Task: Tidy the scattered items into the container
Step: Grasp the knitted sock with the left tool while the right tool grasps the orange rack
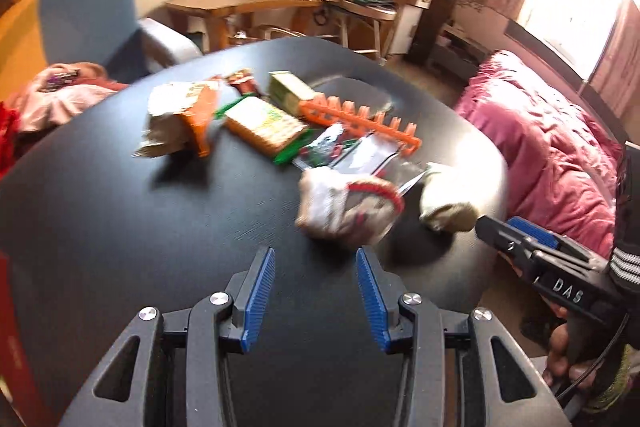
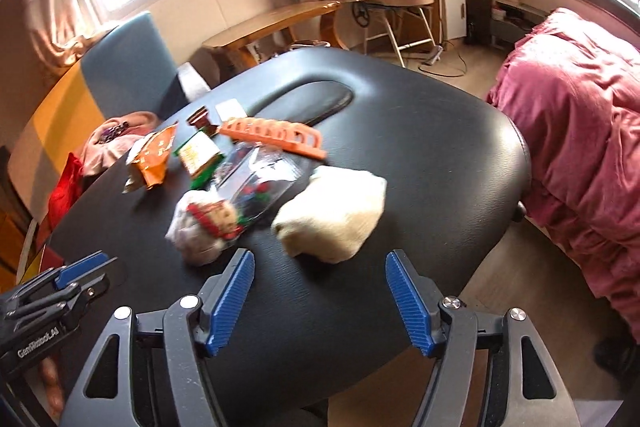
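Observation:
Scattered items lie on a black padded table (image 1: 120,211) (image 2: 420,155). A white bag with a red band (image 1: 344,205) (image 2: 206,223) lies nearest my left gripper (image 1: 316,255), which is open and empty just short of it. A cream cloth bundle (image 1: 448,195) (image 2: 332,215) lies just ahead of my right gripper (image 2: 320,259), also open and empty. Behind are a clear packet (image 1: 360,157) (image 2: 260,179), an orange comb-like rack (image 1: 360,119) (image 2: 272,135), an orange snack pack (image 1: 260,125) (image 2: 200,153), an orange-and-white bag (image 1: 180,115) (image 2: 154,157) and a green box (image 1: 288,89). No container is visible.
A pink bedspread (image 1: 552,155) (image 2: 580,131) lies right of the table. A blue chair (image 1: 92,11) (image 2: 128,67) and pink clothes (image 1: 60,95) stand at the left. A wooden table (image 1: 244,3) and a chair stand behind. The table's right edge is close to my right gripper.

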{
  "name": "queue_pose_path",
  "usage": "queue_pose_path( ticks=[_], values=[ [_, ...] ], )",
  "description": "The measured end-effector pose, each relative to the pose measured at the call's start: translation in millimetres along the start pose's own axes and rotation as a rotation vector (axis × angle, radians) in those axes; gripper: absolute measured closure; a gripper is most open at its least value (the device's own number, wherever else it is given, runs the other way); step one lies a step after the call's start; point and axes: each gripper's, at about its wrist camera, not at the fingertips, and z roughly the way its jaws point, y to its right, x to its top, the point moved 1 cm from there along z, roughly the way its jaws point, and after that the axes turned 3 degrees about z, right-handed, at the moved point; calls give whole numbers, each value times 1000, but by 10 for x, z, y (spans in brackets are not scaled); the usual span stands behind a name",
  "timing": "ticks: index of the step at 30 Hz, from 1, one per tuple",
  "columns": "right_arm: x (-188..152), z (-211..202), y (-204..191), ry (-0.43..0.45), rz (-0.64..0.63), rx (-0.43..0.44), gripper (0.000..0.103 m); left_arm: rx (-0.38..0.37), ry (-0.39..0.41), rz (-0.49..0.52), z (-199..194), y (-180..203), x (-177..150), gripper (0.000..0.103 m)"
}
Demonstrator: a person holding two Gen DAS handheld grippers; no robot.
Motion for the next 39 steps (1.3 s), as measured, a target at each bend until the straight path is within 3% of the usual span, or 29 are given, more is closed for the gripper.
queue_pose_path(
  ticks=[8, 12, 18, 23, 26, 28, 31, 34, 39],
  values=[
    [323, 143, 9, 23, -33, -2, 33, -44, -77, -33, 462, -63, 191, 60],
    [613, 259, -121, 18, -80, 64, 33, -77, -84, -34, 555, -61, 232, 60],
    [1012, 654, -511, -65, -268, 156, 33, -116, -89, -11, 647, -5, 322, 60],
    [1188, 1146, -771, -217, -418, 187, 33, -154, -93, -8, 728, 5, 337, 60],
    [1194, 1433, -821, -290, -460, 162, 33, -196, -90, -34, 762, -29, 337, 60],
    [1179, 1560, -795, -319, -461, 163, 36, -215, -89, -52, 786, -58, 329, 63],
    [1146, 1658, -739, -329, -436, 176, 55, -209, -79, -62, 772, -75, 311, 75],
    [1097, 1632, -715, -311, -424, 183, 59, -183, -72, -69, 671, -146, 227, 82],
    [1005, 1474, -821, -282, -442, 190, 67, -138, -61, -81, 492, -272, 79, 85]
  ],
)
